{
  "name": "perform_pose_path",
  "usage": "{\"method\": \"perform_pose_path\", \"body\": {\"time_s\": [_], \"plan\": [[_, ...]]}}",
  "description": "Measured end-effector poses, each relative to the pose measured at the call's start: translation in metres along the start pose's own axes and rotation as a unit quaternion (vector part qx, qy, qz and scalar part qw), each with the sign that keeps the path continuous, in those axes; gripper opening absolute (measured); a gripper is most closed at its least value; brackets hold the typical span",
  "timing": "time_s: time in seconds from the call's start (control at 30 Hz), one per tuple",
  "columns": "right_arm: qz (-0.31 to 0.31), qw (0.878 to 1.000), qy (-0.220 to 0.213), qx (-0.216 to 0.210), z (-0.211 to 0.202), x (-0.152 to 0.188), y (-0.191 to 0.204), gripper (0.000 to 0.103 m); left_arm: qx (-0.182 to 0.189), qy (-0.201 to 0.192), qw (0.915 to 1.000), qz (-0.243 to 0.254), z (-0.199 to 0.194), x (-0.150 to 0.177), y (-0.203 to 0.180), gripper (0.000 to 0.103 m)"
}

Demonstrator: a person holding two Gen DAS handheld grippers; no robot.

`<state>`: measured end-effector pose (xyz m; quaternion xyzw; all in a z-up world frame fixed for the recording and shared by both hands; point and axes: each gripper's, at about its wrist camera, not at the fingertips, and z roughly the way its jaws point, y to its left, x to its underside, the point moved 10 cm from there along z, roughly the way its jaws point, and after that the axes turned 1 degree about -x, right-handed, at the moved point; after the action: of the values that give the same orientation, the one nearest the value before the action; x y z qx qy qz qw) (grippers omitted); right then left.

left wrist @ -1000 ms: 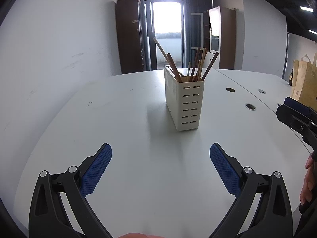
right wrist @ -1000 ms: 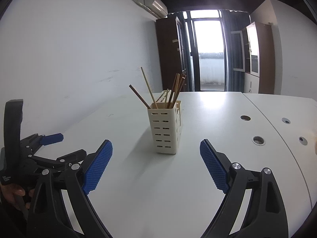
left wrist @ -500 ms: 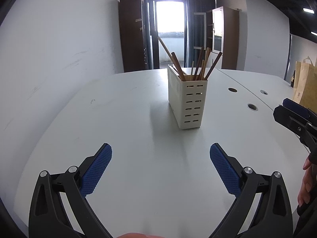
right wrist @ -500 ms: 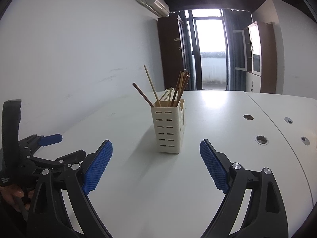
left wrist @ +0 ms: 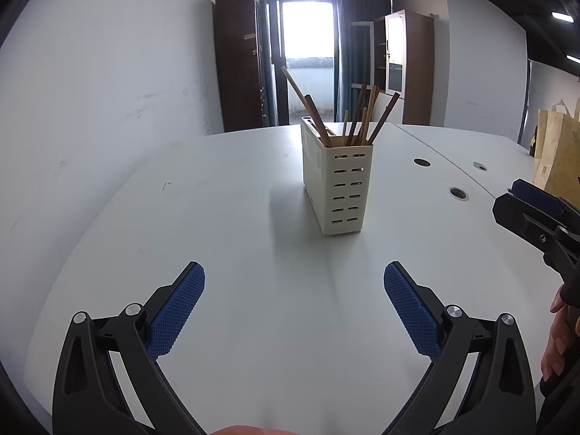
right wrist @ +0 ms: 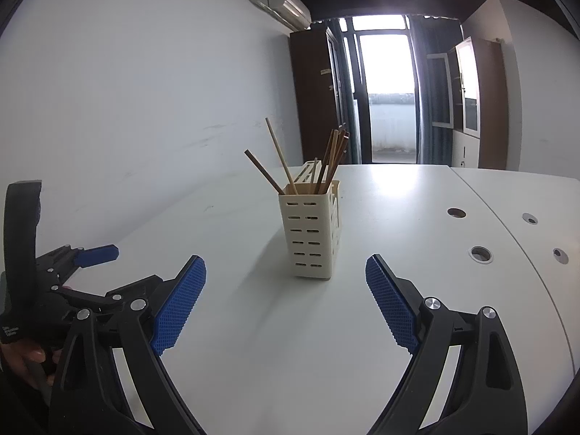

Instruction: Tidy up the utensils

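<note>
A cream slotted utensil holder (left wrist: 337, 188) stands upright on the white table (left wrist: 232, 217), with several wooden chopsticks (left wrist: 357, 117) sticking out of its top. It also shows in the right wrist view (right wrist: 310, 233), with its chopsticks (right wrist: 328, 161). My left gripper (left wrist: 293, 304) is open and empty, a short way in front of the holder. My right gripper (right wrist: 286, 302) is open and empty, also in front of the holder. The right gripper appears at the right edge of the left wrist view (left wrist: 536, 214); the left gripper appears at the left of the right wrist view (right wrist: 72, 264).
Round cable holes (left wrist: 457, 193) dot the table's right side. Brown paper bags (left wrist: 558, 152) stand at the far right. A white wall (left wrist: 90, 108) runs along the table's left edge. Dark cabinets (right wrist: 315, 98) and a bright glass door (right wrist: 389, 94) stand behind.
Both views have drawn closer to the holder and lowered a little. Both grippers stay open and empty.
</note>
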<state>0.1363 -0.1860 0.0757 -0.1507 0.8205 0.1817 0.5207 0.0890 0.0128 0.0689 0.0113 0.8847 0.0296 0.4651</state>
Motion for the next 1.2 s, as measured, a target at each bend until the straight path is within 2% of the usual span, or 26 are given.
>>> {"method": "perform_pose_path", "body": {"time_s": [0.5, 0.63, 0.77, 0.93, 1.2], "plan": [[-0.004, 1.000, 0.001, -0.008, 0.003, 0.001, 0.004, 0.090, -0.024, 0.000, 0.9997, 0.007, 0.003, -0.001, 0.003, 0.097], [-0.005, 1.000, -0.011, -0.014, 0.001, -0.001, 0.006, 0.090, -0.069, -0.016, 0.9973, 0.018, 0.004, -0.007, 0.012, 0.097], [-0.005, 1.000, -0.003, -0.010, 0.005, 0.001, 0.004, 0.090, -0.044, -0.004, 0.9989, 0.013, 0.008, -0.006, 0.005, 0.097], [-0.001, 1.000, 0.002, -0.008, 0.008, 0.004, 0.000, 0.090, -0.039, -0.002, 0.9990, 0.019, 0.008, -0.004, 0.000, 0.097], [-0.004, 1.000, 0.005, -0.012, 0.011, 0.005, 0.006, 0.090, -0.036, 0.008, 0.9993, 0.000, 0.010, -0.001, 0.005, 0.097]]}}
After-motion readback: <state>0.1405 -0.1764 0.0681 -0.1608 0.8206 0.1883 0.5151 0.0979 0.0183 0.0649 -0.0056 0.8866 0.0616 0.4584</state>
